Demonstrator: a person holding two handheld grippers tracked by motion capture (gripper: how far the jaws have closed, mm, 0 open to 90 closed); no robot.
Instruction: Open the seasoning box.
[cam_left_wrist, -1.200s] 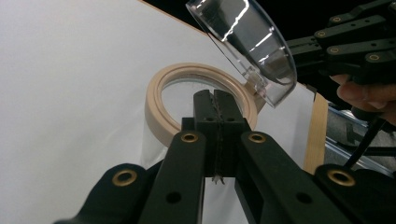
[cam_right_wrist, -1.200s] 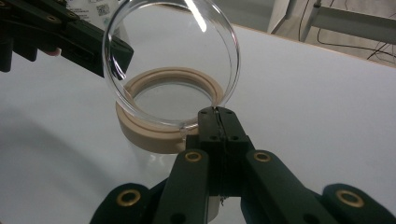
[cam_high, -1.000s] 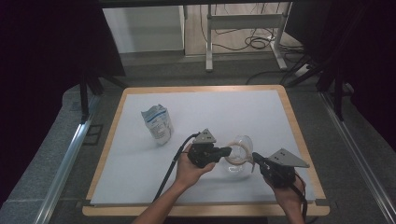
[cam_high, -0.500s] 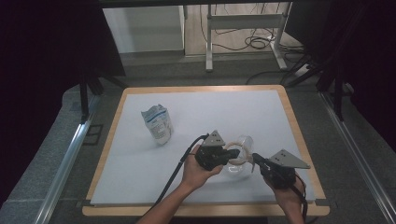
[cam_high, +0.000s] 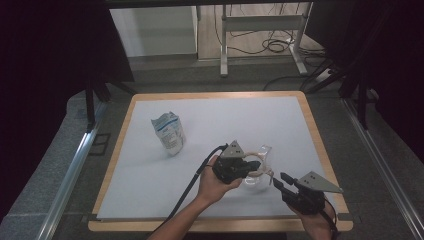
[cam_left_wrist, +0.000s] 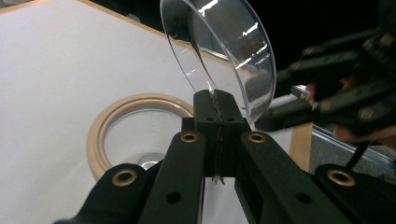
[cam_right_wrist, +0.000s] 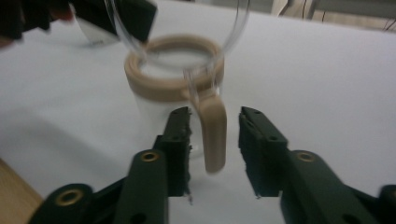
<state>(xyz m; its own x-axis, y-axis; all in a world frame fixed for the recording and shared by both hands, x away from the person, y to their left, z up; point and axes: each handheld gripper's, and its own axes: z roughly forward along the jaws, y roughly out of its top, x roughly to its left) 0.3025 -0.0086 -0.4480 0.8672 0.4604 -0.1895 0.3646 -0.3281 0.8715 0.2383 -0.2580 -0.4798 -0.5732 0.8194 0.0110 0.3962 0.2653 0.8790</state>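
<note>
Two grips in play: our left gripper (cam_left_wrist: 217, 100) pinches the clear lid (cam_left_wrist: 219, 51) open, while the right gripper (cam_right_wrist: 214, 123), just opening, straddles the handle (cam_right_wrist: 214, 133) untouched; pouring remains.

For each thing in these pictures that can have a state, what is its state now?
Clear lid: lifted off, tilted, held by its edge.
Jar: upright on the table, open, beige ring on top.
Latch: hangs down between the right gripper's jaws, not pressed.
Left gripper: shut on the clear lid.
Right gripper: open, jaws have just been opening.
Bag: standing upright, apart.
</note>
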